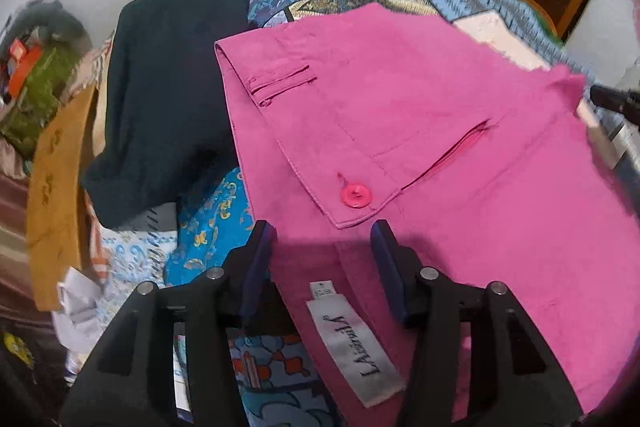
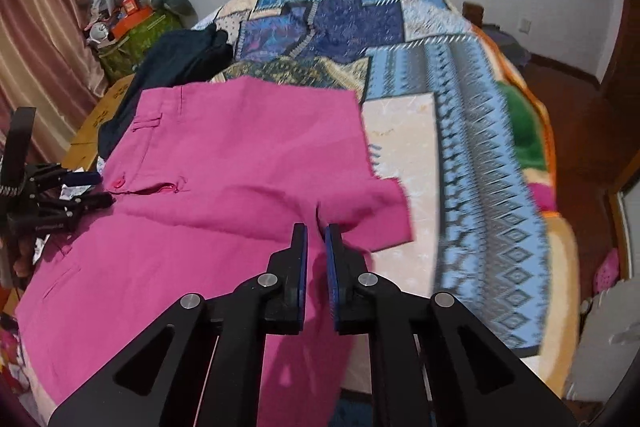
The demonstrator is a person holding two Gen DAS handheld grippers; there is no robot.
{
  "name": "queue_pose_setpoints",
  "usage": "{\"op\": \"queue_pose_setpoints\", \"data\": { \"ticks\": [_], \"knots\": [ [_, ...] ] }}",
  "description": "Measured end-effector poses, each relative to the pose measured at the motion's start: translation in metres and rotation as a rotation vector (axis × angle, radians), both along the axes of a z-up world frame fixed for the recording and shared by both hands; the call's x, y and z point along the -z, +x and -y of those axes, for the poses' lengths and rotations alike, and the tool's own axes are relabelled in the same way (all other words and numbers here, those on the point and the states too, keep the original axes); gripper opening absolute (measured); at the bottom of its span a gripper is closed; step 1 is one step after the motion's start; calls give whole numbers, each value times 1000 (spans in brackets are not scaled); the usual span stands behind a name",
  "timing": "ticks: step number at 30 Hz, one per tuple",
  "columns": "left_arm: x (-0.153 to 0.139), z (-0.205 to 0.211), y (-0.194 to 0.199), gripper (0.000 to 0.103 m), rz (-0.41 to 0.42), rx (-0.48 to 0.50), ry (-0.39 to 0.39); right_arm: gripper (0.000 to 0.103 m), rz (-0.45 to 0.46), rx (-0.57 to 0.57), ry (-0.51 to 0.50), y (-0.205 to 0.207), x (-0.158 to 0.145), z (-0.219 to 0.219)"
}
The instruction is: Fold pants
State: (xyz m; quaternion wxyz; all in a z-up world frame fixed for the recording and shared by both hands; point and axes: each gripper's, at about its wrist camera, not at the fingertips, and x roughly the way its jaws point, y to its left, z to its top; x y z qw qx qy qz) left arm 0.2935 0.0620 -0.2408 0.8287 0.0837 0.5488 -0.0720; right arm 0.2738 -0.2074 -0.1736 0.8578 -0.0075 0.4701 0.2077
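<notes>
Right now my right claw [image 2: 316, 231] is clenched, its blue pads nearly together on a pinch of the bright pink cotton pants [image 2: 240, 155] near their crotch. My left claw [image 1: 322, 231] stands half spread over the waistband, pads clear of the cloth, just short of the pink button [image 1: 355, 195] and the white label [image 1: 358, 347]. These pants lie on the patchwork-quilted bed [image 2: 460, 99], beside a dark navy garment [image 1: 172, 99].
</notes>
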Motion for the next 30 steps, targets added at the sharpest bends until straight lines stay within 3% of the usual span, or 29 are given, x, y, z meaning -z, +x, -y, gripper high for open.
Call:
{"op": "queue_pose_setpoints", "data": {
  "ticks": [4, 8, 15, 18, 21, 23, 30],
  "knots": [
    [-5, -14, 8, 53, -25, -84, -114, 19, 26, 57, 17, 7, -11, 19],
    [1, -26, 27, 55, -40, -158, -130, 34, 26, 107, 7, 23, -8, 27],
    [23, -32, 61, 55, -129, -199, -230, 36, -68, 61, -30, 51, 23, 13],
    [28, -32, 67, 55, -131, -219, -250, 36, -118, 50, 18, 58, 37, 13],
    [27, -28, 70, 46, -113, -198, -232, 30, -147, 50, 35, 61, 47, 15],
    [25, -24, 69, 36, -89, -178, -186, 14, -142, 25, 10, 59, 48, 12],
    [18, -7, 64, 20, -6, -134, -22, 6, -115, -25, -88, 48, 53, 4]
  ]
}}
